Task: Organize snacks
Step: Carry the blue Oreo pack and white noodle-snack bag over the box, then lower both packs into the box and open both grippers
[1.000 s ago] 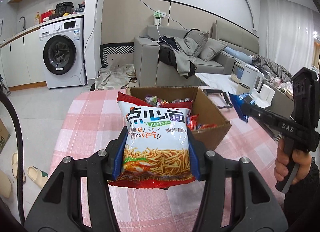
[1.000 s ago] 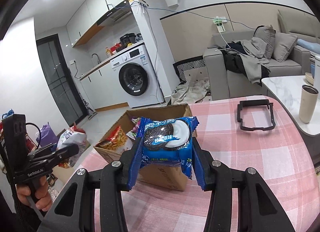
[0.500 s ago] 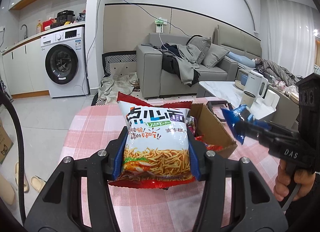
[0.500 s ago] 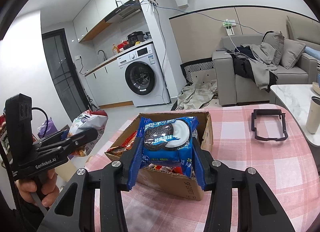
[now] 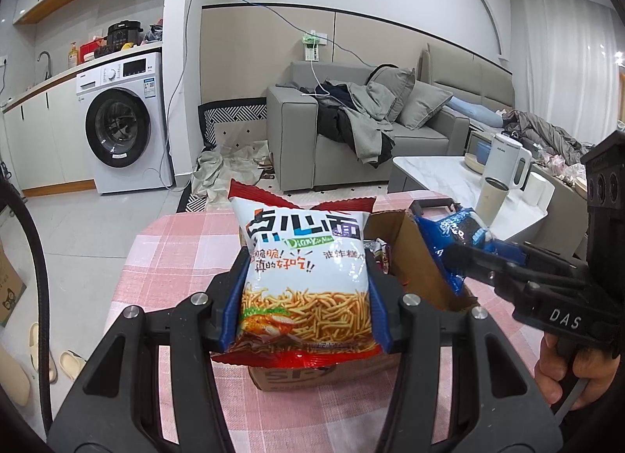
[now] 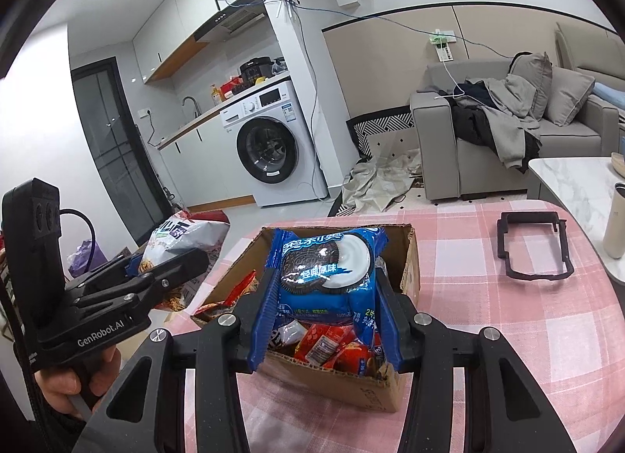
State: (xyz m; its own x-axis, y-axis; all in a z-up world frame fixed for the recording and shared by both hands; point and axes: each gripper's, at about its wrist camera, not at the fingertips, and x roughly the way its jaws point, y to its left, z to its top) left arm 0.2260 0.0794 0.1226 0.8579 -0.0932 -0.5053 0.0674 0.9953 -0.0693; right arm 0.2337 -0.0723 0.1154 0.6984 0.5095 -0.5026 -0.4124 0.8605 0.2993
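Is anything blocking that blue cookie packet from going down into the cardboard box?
Nothing visible does. The right gripper holds the cookie packet over the open cardboard box, which has no lid. Other snacks already lie inside, but there looks to be room on top of them.

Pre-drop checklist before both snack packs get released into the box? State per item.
1. Left gripper holding the noodle snack bag: ok, pinched on both sides.
2. Right gripper holding the cookie pack: ok, held upright between the pads.
3. Cookie pack over the cardboard box opening: ok in the right wrist view.
4. Noodle bag over the box: cannot tell; it appears at or just outside the near-left wall.
5. Room in the box: cannot tell; red packets already cover the visible bottom.
6. Black frame clear of the box: ok, it lies apart on the tablecloth.
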